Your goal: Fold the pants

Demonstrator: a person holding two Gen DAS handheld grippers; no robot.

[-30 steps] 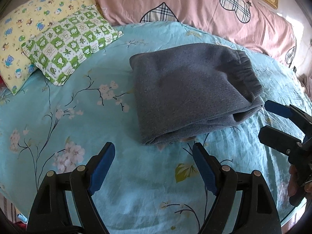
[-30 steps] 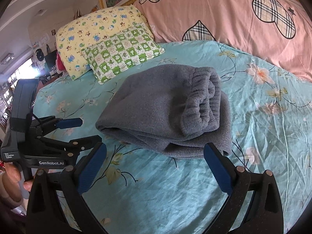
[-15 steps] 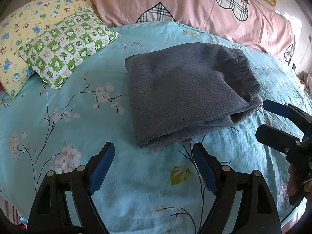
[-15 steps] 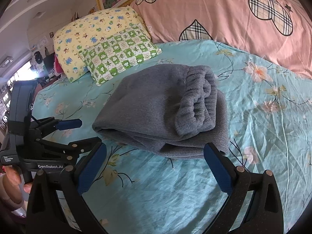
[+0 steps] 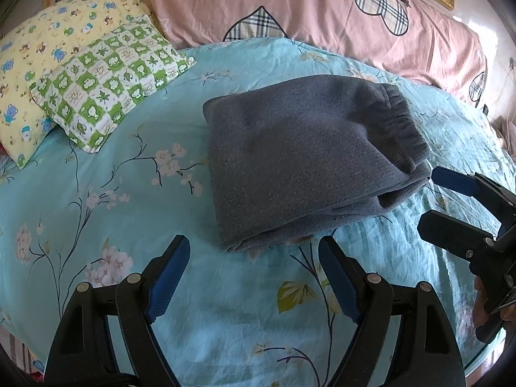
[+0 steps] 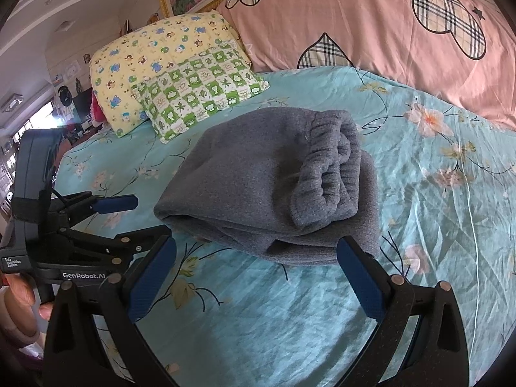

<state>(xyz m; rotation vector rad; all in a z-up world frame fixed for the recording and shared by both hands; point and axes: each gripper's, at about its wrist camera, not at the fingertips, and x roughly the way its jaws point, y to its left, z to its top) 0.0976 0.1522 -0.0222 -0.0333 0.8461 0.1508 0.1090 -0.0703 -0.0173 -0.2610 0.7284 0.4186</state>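
Observation:
Grey fleece pants (image 5: 303, 161) lie folded into a compact stack on the turquoise floral bed sheet (image 5: 113, 213), elastic waistband on the right side. In the right wrist view the same pants (image 6: 258, 177) show the waistband rolled on top. My left gripper (image 5: 254, 254) hovers open just short of the stack's near edge, nothing between its blue pads. My right gripper (image 6: 258, 254) is open too, close to the stack's front fold, empty. Each gripper appears in the other's view: the right gripper (image 5: 432, 196) at the pants' right, the left gripper (image 6: 148, 216) at their left.
A green checked pillow (image 5: 109, 77) rests on a yellow cartoon-print pillow (image 5: 38, 58) at the back left. A pink quilt with plaid hearts (image 5: 322, 13) runs along the back. A hand (image 6: 19, 300) holds the left gripper's handle.
Both grippers stay open and empty. The views have shifted slightly, with the pants a little lower and nearer in the frames than half a second ago. The folded stack keeps its shape.

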